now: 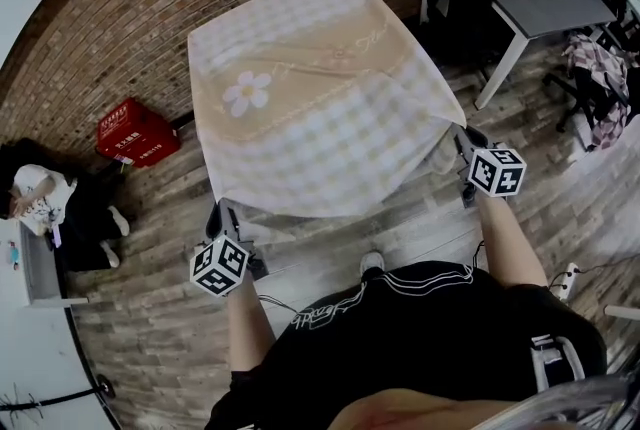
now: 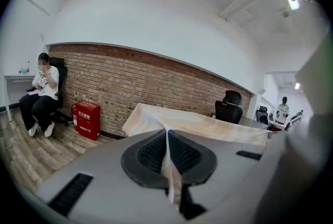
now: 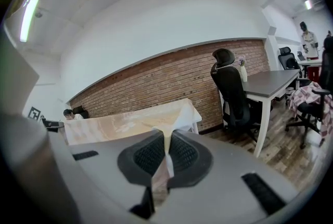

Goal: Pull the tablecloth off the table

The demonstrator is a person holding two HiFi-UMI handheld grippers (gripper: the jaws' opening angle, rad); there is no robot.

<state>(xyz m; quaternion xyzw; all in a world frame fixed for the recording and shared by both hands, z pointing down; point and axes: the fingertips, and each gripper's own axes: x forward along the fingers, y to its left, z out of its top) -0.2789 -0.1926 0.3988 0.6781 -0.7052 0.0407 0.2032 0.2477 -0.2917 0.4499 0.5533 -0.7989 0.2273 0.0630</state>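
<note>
The checked tablecloth [image 1: 320, 108] with a daisy on it lies over the table and covers its whole top. Its near edge is stretched between the two claws. The left gripper [image 1: 222, 212] is pinched tight on the cloth's near left corner. The right gripper [image 1: 463, 140] is pinched tight on the near right corner. Each gripper view shows a thin fold of cloth squeezed between the dark pads. I think one corner in each claw holds the cloth wide and flat, so it can slide toward the person evenly and not bunch up. Both claws sit low, out past the table's near edge, which looks like a good spot to pull from. The table itself is hidden under the cloth, so I cannot see its top or its legs. The cloth's far edge drops out of sight behind the table. The print on the red box [image 1: 137, 132] by the brick wall is too small to read.
</note>
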